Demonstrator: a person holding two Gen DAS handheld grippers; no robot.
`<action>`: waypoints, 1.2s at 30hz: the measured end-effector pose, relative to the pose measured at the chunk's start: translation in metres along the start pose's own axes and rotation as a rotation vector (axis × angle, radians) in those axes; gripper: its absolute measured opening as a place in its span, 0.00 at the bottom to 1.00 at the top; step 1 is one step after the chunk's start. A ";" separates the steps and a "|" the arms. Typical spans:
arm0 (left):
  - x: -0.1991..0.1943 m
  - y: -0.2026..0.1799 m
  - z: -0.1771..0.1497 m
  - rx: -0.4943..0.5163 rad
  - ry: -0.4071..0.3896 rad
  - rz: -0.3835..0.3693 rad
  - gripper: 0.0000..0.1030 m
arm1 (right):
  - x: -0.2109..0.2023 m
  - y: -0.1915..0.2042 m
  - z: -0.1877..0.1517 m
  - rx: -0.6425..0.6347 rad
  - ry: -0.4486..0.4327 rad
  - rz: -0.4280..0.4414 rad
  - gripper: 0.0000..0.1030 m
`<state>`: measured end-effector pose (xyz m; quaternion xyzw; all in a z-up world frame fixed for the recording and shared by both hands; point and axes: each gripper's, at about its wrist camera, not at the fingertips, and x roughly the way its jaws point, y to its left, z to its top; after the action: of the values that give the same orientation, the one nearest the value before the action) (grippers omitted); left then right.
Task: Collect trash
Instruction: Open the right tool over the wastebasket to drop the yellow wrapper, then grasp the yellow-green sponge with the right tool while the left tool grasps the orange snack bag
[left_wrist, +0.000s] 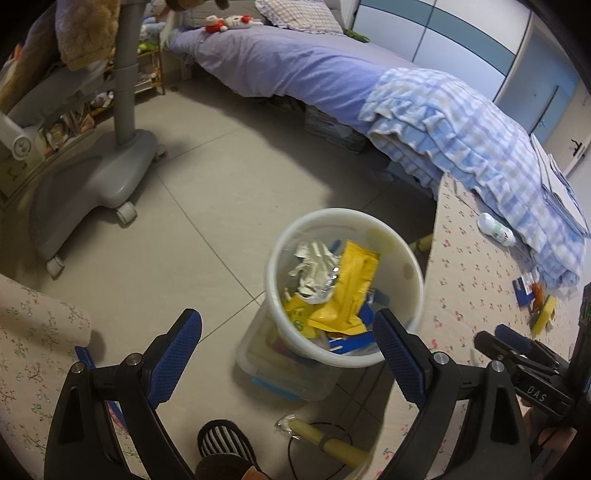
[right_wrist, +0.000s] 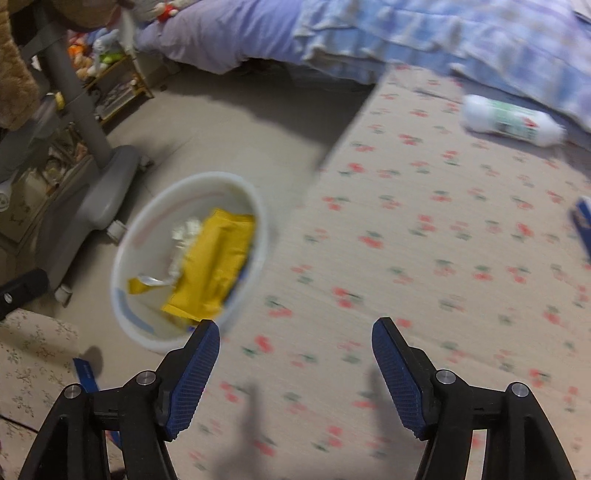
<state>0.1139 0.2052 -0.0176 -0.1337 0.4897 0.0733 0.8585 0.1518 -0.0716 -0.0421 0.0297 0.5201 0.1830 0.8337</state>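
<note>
On the tiled floor beside a cherry-print table (right_wrist: 424, 229), round white plastic bin (left_wrist: 284, 332) holding yellow wrapper (left_wrist: 351, 288) and crumpled foil, left gripper (left_wrist: 288, 325) spread wide above it, empty, right gripper (right_wrist: 295, 332) parted over tablecloth, nothing between its jaws, white bottle (right_wrist: 511, 120) lying near bed.

My two grippers (left_wrist: 287, 328) (right_wrist: 295, 338) have black plastic arms, bumpy blue pads (left_wrist: 175, 356), shiny round silver screws, and I wear a black-and-white striped slipper (left_wrist: 225, 441).
</note>
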 end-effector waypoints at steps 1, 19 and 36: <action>0.000 -0.003 0.000 0.004 0.001 -0.003 0.92 | -0.006 -0.010 -0.002 0.004 -0.006 -0.015 0.72; 0.015 -0.136 -0.014 0.130 0.053 -0.102 0.92 | -0.092 -0.203 -0.026 0.331 -0.156 -0.173 0.76; 0.079 -0.276 0.007 0.317 0.079 -0.142 0.92 | -0.068 -0.316 -0.006 0.600 -0.185 -0.090 0.76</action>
<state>0.2306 -0.0561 -0.0382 -0.0336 0.5177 -0.0710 0.8519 0.2062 -0.3896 -0.0623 0.2679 0.4736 -0.0192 0.8388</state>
